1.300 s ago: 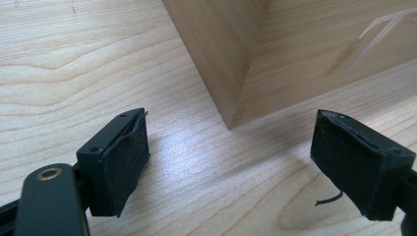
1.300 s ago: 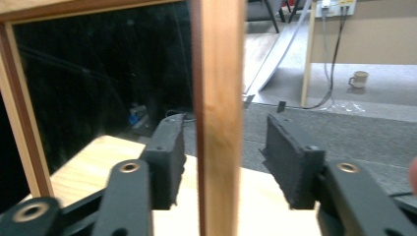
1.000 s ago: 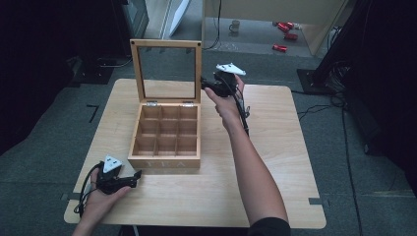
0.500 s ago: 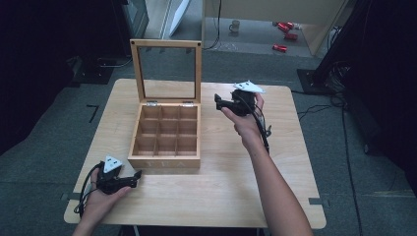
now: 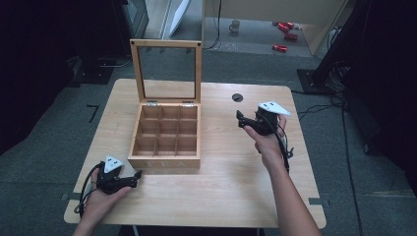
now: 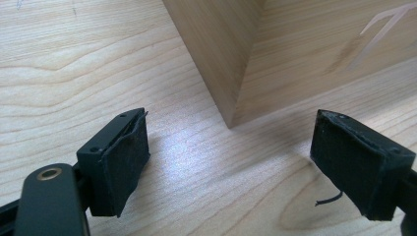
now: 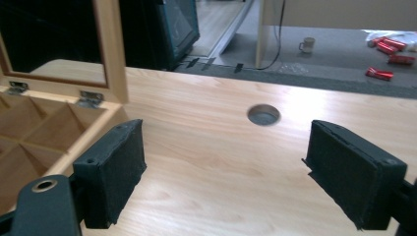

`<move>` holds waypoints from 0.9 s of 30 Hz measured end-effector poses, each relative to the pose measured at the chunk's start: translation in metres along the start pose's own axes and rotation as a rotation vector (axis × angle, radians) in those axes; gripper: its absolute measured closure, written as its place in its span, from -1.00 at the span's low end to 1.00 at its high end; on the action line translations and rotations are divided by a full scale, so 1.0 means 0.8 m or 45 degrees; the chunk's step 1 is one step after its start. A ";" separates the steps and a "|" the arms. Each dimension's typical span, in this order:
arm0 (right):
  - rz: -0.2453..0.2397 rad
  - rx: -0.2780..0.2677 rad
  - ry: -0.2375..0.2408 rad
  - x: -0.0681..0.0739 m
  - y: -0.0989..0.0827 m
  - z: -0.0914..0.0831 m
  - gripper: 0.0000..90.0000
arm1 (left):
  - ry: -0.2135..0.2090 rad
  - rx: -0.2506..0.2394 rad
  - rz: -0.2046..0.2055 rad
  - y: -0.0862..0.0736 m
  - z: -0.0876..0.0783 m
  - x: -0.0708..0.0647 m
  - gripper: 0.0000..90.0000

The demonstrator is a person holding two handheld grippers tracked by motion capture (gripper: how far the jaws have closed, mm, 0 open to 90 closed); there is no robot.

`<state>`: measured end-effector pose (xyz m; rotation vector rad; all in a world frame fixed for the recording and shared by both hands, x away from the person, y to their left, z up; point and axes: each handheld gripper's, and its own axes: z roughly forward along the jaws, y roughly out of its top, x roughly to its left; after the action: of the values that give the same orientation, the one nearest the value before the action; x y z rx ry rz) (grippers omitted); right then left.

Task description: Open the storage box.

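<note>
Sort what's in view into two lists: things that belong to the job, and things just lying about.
Belongs to the job:
- wooden tea box, nine compartments
- its glass lid, standing open
- left gripper, open, resting near the box's front corner
- right gripper, open, nothing between its pads

Just lying about:
- red cans on the floor
- mug on the floor
- cable hole in the table

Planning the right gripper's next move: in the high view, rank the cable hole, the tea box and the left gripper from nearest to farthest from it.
From the right gripper, open and holding nothing:
1. Cable hole, in the tabletop just beyond it.
2. Tea box, lid up, to its left at the table's middle.
3. Left gripper, at the near left corner, past the box.
</note>
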<state>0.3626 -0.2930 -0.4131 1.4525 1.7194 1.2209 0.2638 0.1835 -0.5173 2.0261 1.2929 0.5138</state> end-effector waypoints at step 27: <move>0.139 0.116 -0.168 -0.100 -0.118 -0.097 -0.67 | 0.024 0.006 0.015 0.000 0.001 -0.003 -0.65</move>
<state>0.2736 -0.3903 -0.4758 1.6618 1.6447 1.0876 0.2631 0.1811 -0.5175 2.0385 1.2952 0.5374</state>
